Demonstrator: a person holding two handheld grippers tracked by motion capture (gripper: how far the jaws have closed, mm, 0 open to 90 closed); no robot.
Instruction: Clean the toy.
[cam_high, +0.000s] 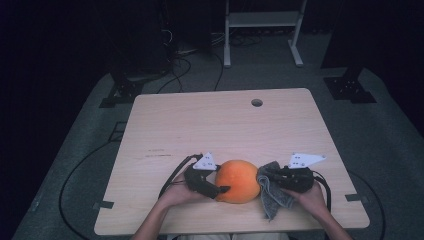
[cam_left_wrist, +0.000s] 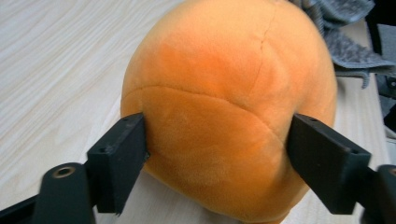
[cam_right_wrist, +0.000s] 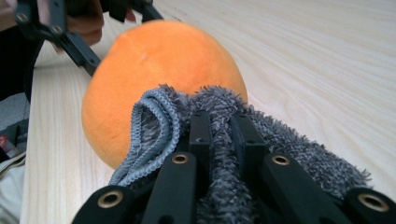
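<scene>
At the table's near edge, both hands (cam_high: 182, 192) lie low, flanking the orange plush ball (cam_high: 238, 181).

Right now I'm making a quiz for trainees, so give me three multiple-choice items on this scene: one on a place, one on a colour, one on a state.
1. Where on the table does the plush ball sit?
A. near the person's edge
B. by the round hole
C. at the far left corner

2. What colour is the cloth?
A. red
B. grey
C. yellow

3. What does the right gripper do?
A. hangs open above the table
B. clamps the ball
C. pinches the cloth

Answers: 1 A, in the high view the ball lies close to the near edge, between both hands. 2 B, the terry cloth is grey. 3 C, in the right gripper view its jaws are closed on the cloth, while the left gripper straddles the ball.
</scene>
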